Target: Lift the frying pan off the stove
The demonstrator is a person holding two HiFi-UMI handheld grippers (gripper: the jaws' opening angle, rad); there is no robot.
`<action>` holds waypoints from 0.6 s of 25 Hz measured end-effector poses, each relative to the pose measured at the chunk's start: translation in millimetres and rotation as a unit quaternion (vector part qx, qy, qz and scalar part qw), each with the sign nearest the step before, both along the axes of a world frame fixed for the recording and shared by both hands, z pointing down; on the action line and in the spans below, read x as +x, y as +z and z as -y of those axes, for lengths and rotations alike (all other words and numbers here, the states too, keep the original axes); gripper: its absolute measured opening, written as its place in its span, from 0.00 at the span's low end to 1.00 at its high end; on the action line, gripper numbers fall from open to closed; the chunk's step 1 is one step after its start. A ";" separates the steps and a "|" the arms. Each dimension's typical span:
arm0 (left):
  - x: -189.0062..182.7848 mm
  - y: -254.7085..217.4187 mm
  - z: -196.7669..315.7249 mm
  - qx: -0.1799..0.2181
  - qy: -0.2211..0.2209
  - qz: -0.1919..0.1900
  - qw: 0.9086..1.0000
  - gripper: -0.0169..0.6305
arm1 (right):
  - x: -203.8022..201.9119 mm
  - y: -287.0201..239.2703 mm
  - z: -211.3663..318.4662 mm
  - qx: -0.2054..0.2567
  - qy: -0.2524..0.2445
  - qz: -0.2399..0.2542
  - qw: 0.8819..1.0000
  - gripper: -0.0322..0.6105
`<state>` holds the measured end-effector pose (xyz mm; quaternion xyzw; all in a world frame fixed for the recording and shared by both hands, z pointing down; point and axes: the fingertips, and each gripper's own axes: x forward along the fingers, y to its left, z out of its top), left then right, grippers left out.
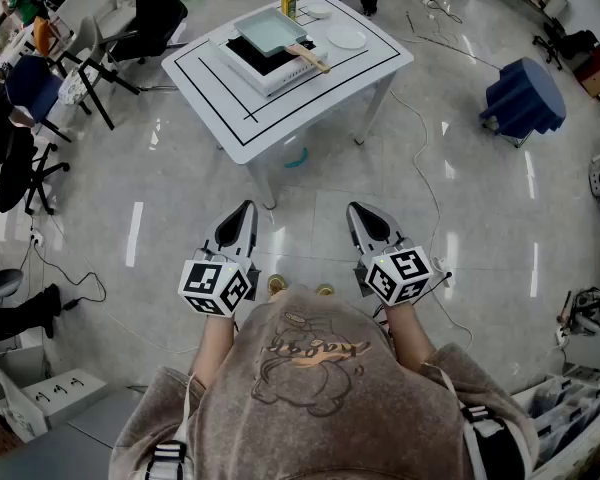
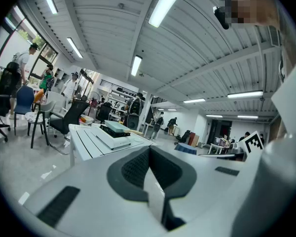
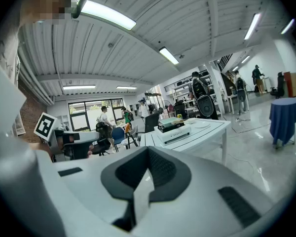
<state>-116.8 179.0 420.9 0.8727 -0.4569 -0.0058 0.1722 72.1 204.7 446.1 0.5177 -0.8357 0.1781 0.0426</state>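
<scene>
Head view: left tongs (image 1: pixel 245 209) and right tongs (image 1: pixel 358 211) sit pressed together, empty, so reaching the far pale-green square frying pan (image 1: pixel 270 30) unopened, you'd likely shove it.

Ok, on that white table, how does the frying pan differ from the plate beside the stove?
Shape: the frying pan is rectangular, the plate round.
Colour: the pan is pale green with a wooden handle; the plate is plain white, no handle.
Support: the pan sits up on the stove, while the plate lies flat on the table itself, apart from the stove.
Shared: both are on the same white table.
</scene>
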 end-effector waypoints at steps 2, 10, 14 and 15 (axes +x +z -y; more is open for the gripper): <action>-0.4 -1.2 4.4 0.002 0.000 0.000 1.000 0.04 | 0.5 -1.2 4.4 0.002 0.001 -0.001 1.000 0.05; -8.2 1.9 12.8 -0.001 0.006 -0.002 1.000 0.04 | -9.3 1.5 9.2 0.000 0.011 0.009 1.000 0.05; -15.4 5.4 17.5 -0.007 0.016 0.002 1.000 0.04 | -18.1 6.0 10.9 -0.007 0.017 0.006 1.000 0.05; -17.8 6.4 18.8 -0.007 0.020 0.002 1.000 0.04 | -20.8 7.9 11.8 -0.008 0.018 0.002 1.000 0.05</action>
